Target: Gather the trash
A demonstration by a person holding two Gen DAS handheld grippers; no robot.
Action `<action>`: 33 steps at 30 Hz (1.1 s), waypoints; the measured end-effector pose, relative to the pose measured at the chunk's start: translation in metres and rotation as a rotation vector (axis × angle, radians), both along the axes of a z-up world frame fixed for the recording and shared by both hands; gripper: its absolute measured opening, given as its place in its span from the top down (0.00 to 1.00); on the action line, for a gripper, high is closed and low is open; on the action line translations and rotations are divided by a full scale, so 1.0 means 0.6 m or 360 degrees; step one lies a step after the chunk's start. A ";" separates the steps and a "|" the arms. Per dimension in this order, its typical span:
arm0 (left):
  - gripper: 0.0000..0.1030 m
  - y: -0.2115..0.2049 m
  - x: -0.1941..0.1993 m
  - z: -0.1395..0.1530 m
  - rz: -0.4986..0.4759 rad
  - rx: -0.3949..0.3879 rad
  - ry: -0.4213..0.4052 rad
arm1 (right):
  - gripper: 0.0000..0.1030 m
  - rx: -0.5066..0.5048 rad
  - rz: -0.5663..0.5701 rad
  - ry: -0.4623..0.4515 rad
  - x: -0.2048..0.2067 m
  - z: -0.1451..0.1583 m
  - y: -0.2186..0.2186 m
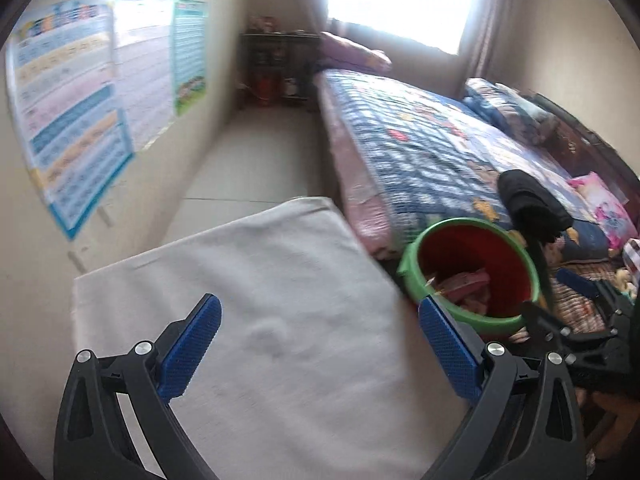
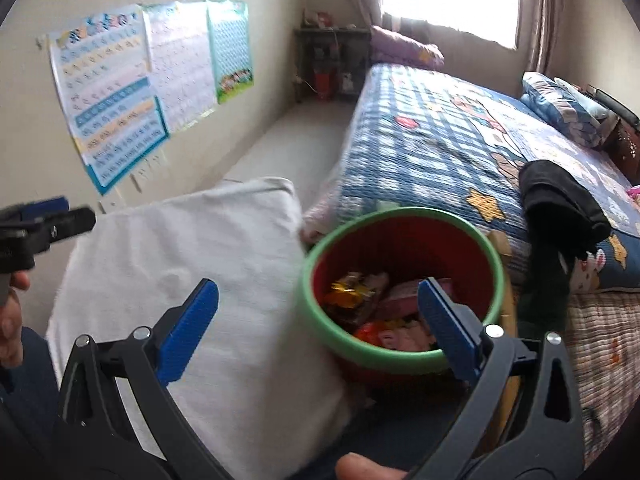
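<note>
A red bucket with a green rim (image 2: 320, 312) stands between a white cushion (image 2: 200, 272) and the bed; it holds colourful wrappers (image 2: 356, 292) and pink trash. In the left wrist view the bucket (image 1: 412, 264) is at the right with pink wrappers (image 1: 468, 284) inside. My left gripper (image 1: 320, 340) is open and empty above the white cushion (image 1: 248, 280). My right gripper (image 2: 320, 316) is open and empty, just above the bucket's near rim. The right gripper also shows at the right edge of the left wrist view (image 1: 576, 292).
A bed with a blue checked quilt (image 2: 440, 136) lies right, with a black garment (image 2: 560, 200) on its edge. Posters (image 2: 120, 92) hang on the left wall. A dark shelf (image 2: 332, 64) stands at the far end of a floor strip (image 2: 288, 148).
</note>
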State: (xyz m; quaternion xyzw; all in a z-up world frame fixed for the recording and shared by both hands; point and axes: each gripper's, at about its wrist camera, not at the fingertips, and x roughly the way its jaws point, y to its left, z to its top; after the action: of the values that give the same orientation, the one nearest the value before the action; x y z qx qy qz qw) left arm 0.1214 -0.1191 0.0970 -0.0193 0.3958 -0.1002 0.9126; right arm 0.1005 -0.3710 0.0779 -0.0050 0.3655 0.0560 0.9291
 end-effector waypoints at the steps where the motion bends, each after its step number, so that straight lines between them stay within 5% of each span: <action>1: 0.08 0.010 -0.007 0.000 0.0019 0.0013 -0.0004 | 0.05 0.0013 0.0005 -0.0011 -0.004 0.000 0.010; 8: 0.08 0.086 -0.091 -0.006 0.0195 0.0110 -0.0091 | 0.05 0.0051 0.0038 -0.0047 -0.030 -0.009 0.070; 17: 0.08 0.141 -0.144 -0.023 0.0337 -0.0024 -0.0116 | 0.05 0.0049 -0.0004 -0.0139 -0.064 -0.004 0.098; 33: 0.08 0.128 -0.159 -0.039 0.0300 0.0067 -0.0148 | 0.05 0.0023 0.0023 -0.0122 -0.084 -0.018 0.133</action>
State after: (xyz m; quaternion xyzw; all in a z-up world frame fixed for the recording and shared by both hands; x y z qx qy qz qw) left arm 0.0260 -0.0421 0.0739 -0.0325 0.3514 -0.0063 0.9356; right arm 0.0500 -0.2914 0.0674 -0.0031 0.3293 0.0651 0.9420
